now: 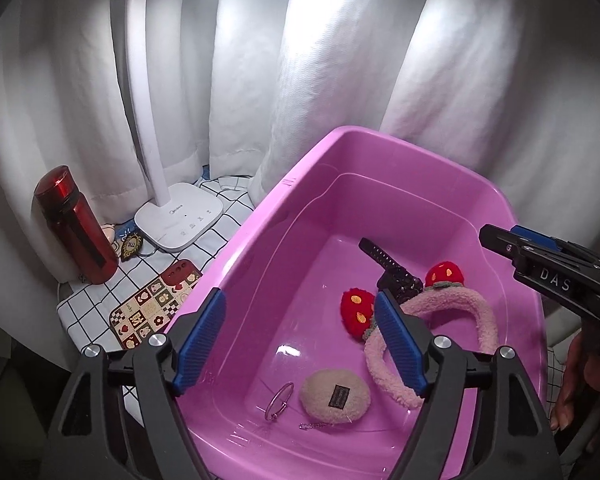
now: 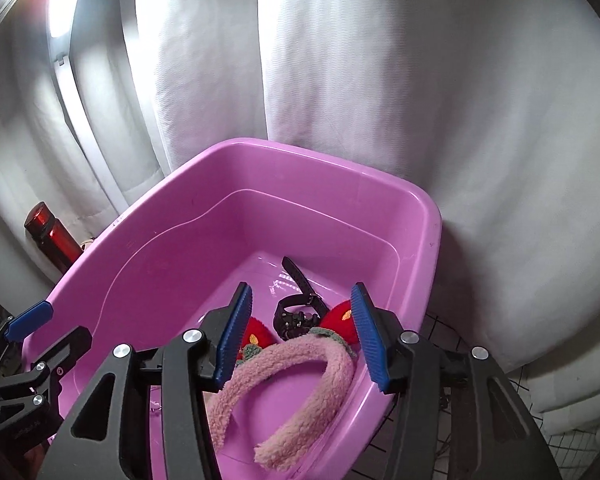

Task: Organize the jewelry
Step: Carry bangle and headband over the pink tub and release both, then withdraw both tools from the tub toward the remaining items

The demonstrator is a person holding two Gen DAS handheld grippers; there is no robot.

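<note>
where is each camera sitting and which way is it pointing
Left wrist: on the left gripper, looking down into the pink tub; its open fingers show, the right gripper at the right edge.
Right wrist: on the right gripper, above the tub's near end, over the headband; open fingers show.
Shared: tub, headband, watch, red bottle.

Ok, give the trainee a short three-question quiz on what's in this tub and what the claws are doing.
1. True or false: the black watch lies inside the pink tub.
2. Which item lies closest to the thin metal bangle? A) red bottle B) beige round puff C) desk lamp
3. Fill in: the fuzzy pink headband carries two red ____ decorations.

Key: 1 true. 2 B, the beige round puff. 3 strawberry. Both the left claw and right claw hang open, holding nothing.
</note>
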